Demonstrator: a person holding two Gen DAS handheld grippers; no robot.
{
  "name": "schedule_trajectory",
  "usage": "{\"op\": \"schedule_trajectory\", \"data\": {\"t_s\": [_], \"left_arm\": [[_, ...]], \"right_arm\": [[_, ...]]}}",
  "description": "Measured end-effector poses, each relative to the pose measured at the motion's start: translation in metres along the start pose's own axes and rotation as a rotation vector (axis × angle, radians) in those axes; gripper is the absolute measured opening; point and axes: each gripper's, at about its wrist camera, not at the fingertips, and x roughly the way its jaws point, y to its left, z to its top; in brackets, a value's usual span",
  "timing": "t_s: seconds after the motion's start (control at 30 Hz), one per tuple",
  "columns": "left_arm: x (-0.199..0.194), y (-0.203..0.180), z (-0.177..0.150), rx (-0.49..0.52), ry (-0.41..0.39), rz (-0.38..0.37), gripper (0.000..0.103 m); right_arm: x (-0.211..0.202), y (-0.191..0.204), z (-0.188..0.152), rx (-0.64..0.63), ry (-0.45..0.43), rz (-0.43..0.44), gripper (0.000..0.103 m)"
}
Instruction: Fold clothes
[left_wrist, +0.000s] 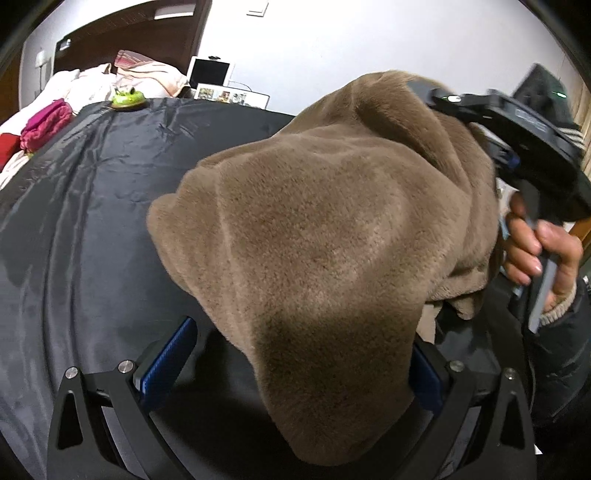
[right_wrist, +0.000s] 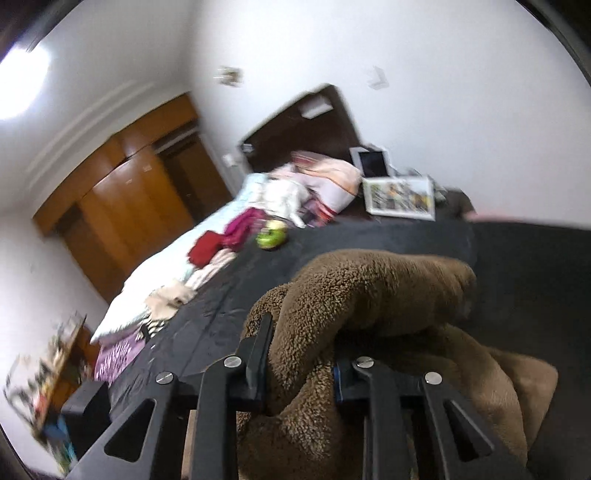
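A brown fleece garment (left_wrist: 325, 236) hangs lifted above the black sheet (left_wrist: 92, 206). My left gripper (left_wrist: 295, 365) is open, its blue-padded fingers (left_wrist: 166, 362) wide apart, and the fleece drapes down between them. My right gripper (right_wrist: 299, 354) is shut on a fold of the same garment (right_wrist: 369, 284). It also shows in the left wrist view (left_wrist: 491, 110) at the upper right, held by a hand (left_wrist: 535, 251), with the fleece hanging from it.
A green round object (left_wrist: 127, 99) sits at the far end of the black sheet. Pink, red and white clothes (left_wrist: 44, 125) are piled on the bed at left. A tablet (right_wrist: 373, 162) and picture frame (right_wrist: 400, 199) lie near the headboard. A wooden wardrobe (right_wrist: 129, 195) stands left.
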Motion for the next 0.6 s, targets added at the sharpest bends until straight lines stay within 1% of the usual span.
{"op": "schedule_trajectory", "data": {"t_s": [0.13, 0.27, 0.37, 0.53, 0.6], "left_arm": [[-0.015, 0.013, -0.002, -0.02, -0.026, 0.035, 0.103], [-0.039, 0.034, -0.003, -0.071, -0.066, 0.075, 0.103], [-0.057, 0.043, 0.0, -0.092, -0.1, 0.11, 0.103], [-0.071, 0.039, -0.009, -0.035, -0.101, 0.187, 0.103], [-0.07, 0.037, -0.016, 0.0, -0.082, 0.209, 0.103]], "right_arm": [[-0.016, 0.04, -0.012, -0.119, -0.006, 0.059, 0.026], [-0.022, 0.074, -0.044, -0.242, 0.045, 0.113, 0.026], [-0.026, 0.099, -0.068, -0.335, 0.084, 0.153, 0.026], [-0.034, 0.141, -0.109, -0.489, 0.149, 0.219, 0.026], [-0.035, 0.146, -0.121, -0.499, 0.164, 0.233, 0.026]]}}
